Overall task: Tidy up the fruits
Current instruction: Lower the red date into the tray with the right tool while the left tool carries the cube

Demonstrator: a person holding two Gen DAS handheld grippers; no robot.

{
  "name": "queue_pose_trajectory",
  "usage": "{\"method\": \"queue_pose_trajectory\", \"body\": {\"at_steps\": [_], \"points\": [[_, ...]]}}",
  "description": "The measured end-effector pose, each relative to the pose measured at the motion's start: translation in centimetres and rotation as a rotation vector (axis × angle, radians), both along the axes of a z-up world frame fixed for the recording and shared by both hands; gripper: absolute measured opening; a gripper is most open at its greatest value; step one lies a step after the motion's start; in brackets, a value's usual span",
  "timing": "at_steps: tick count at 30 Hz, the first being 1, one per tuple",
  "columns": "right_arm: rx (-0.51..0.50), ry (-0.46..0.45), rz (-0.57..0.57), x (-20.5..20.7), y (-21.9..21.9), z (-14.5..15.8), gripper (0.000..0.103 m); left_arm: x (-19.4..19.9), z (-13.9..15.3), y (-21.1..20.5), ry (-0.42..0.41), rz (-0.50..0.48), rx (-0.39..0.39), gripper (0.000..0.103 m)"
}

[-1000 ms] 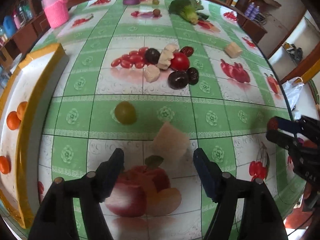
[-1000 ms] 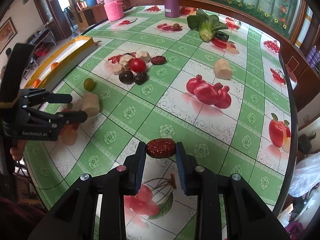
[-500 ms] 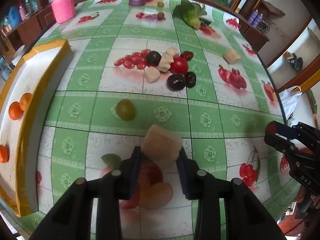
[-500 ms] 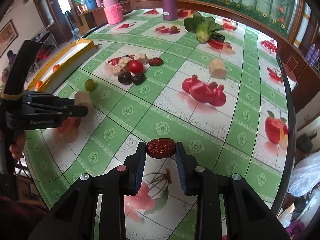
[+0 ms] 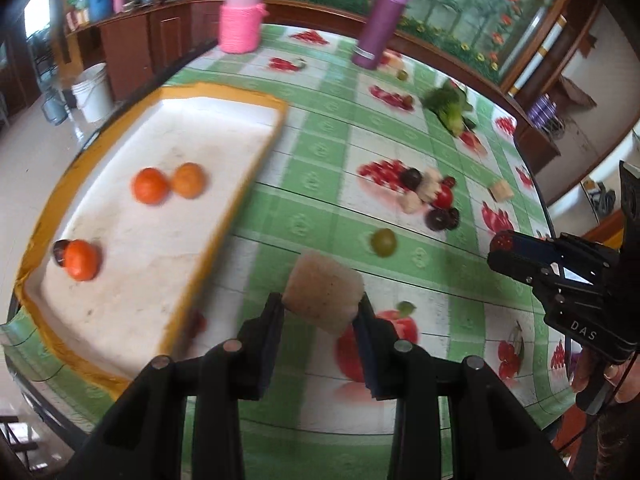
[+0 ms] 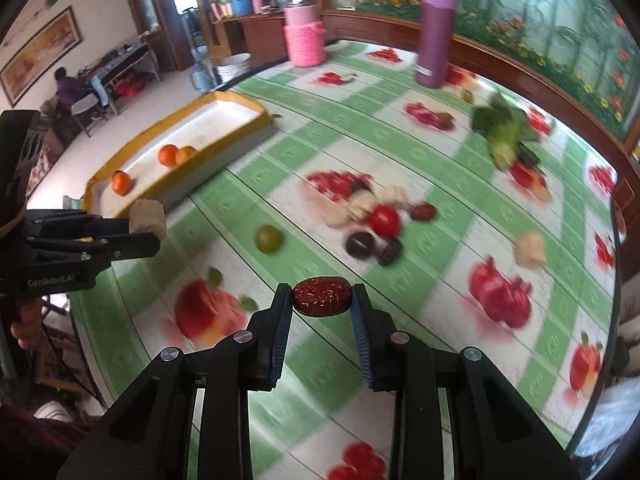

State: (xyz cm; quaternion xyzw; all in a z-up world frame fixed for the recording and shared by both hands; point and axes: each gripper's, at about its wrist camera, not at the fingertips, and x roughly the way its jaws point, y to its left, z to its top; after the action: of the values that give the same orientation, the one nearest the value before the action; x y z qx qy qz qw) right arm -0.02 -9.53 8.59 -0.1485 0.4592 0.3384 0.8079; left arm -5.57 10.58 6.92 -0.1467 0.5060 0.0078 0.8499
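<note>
My left gripper [image 5: 320, 312] is shut on a tan chunk of peeled fruit [image 5: 322, 296] and holds it above the tablecloth, just right of the yellow-rimmed white tray [image 5: 224, 220]. The tray holds three oranges [image 5: 149, 185]. My right gripper [image 6: 322, 304] is shut on a wrinkled red date [image 6: 322, 302], held above the table. It also shows at the right of the left wrist view [image 5: 502, 246]. A green round fruit [image 5: 383, 242] lies loose on the cloth. A pile of tomato, dark plums and tan chunks [image 5: 430, 198] lies farther back.
A pink wrapped jar [image 5: 241, 20] and a purple flask [image 5: 382, 22] stand at the far edge. A leafy green vegetable [image 5: 450, 110] lies at the back right. Another tan chunk [image 5: 501, 191] sits alone near the right edge.
My left gripper closed on the tan chunk, lifted it and swung left toward the tray. My right gripper, still holding the date, turned left too.
</note>
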Motion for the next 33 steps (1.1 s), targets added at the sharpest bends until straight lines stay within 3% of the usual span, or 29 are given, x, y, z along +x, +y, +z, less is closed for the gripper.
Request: {"method": "queue_pose_trajectory", "body": {"at_steps": [8,16,26,33], "points": [[0.010,-0.010,0.151,0.8,10.1,0.6,0.029,-1.9,-0.2,7.2,-0.009,0.158,0.036,0.038],[0.008,-0.003,0.267,1.5,19.1,-0.8,0.029,-3.1,-2.4,12.5,0.049,0.264,0.053,0.037],[-0.096,0.053,0.305,2.4,23.1,-4.5,0.029,-3.2,-4.5,14.3,0.088,0.264,0.056,0.038],[-0.166,0.021,0.311,2.7,23.8,-5.7,0.029,-2.6,-5.3,14.2,0.106,0.247,0.092,0.038]]}}
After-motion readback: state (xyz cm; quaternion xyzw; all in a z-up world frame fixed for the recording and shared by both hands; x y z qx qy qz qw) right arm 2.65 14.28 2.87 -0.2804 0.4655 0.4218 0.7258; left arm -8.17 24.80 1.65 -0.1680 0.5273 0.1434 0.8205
